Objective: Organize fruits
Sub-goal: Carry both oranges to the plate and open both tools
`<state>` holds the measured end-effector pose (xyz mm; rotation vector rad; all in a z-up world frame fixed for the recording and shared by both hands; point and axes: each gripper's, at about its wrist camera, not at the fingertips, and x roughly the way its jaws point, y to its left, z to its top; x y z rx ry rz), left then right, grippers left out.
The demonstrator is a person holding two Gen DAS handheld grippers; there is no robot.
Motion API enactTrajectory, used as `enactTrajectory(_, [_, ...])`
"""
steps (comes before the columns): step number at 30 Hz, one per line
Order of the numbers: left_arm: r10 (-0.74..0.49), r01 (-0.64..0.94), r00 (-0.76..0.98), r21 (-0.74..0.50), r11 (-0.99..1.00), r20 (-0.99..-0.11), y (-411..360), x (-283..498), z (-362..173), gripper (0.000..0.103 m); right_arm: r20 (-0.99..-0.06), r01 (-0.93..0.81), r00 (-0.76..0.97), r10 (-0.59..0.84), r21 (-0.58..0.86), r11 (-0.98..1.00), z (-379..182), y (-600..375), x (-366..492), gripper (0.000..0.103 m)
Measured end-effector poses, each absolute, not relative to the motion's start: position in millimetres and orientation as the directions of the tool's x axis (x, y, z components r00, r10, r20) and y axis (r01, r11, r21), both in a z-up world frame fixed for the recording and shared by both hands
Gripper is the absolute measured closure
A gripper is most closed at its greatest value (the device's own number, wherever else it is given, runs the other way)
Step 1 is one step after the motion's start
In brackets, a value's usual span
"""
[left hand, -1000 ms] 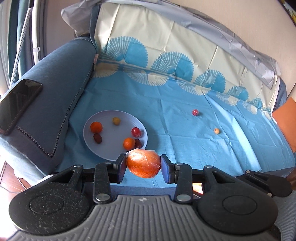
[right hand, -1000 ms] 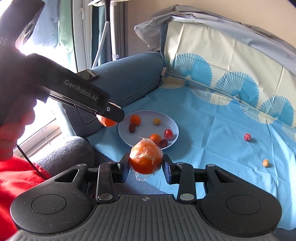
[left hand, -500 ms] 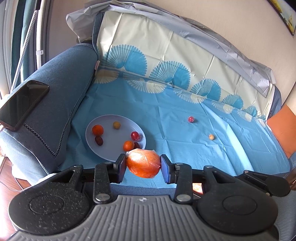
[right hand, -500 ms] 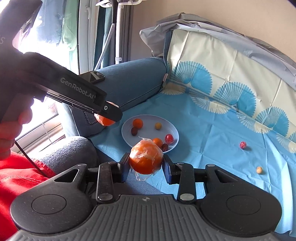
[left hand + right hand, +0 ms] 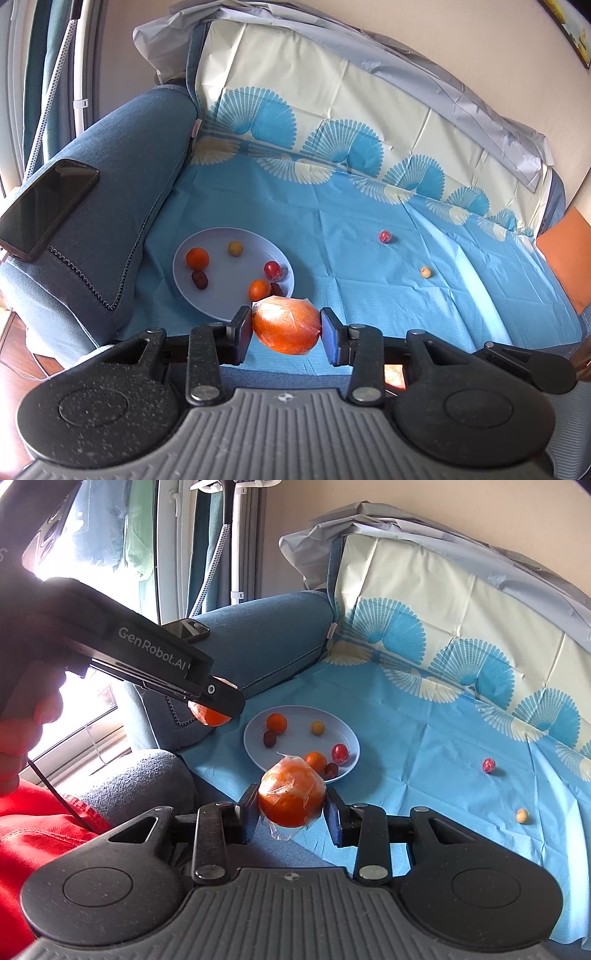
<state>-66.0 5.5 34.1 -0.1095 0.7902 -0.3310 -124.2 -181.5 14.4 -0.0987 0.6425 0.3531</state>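
Just in front of the round pale plate (image 5: 207, 302), each gripper is clamped on a round orange wrapped in crinkled clear film: the left gripper (image 5: 286, 329) on one wrapped orange (image 5: 286, 326), the right gripper (image 5: 291, 806) on the other orange (image 5: 291, 799). On the smooth plate lie six small round fruits, and beyond it, on the creased blue cloth (image 5: 369, 288), rest a red fruit (image 5: 385, 236) and a beige fruit (image 5: 425, 272). The left gripper's black body reads "GenRobot.AI".

Your left gripper (image 5: 286, 330) clamps a large orange fruit wrapped in clear film (image 5: 286, 326) just in front of the round pale-blue plate (image 5: 221, 310) on the blue patterned cloth (image 5: 351, 266). A small red fruit (image 5: 385, 236) and a small tan fruit (image 5: 425, 272) lie loose on the cloth, well apart from the plate. A black phone (image 5: 48, 206) rests on the blue sofa armrest (image 5: 122, 177).
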Motion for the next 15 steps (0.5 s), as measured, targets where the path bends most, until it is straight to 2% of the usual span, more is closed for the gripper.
enactTrajectory(15, [-0.328,0.233,0.629,-0.231,0.945,-0.705,8.5,-45.9,22.0,0.060,-0.639,-0.347,0.713,0.289,0.037,0.937,2.0,-178.1,-110.4,0.065])
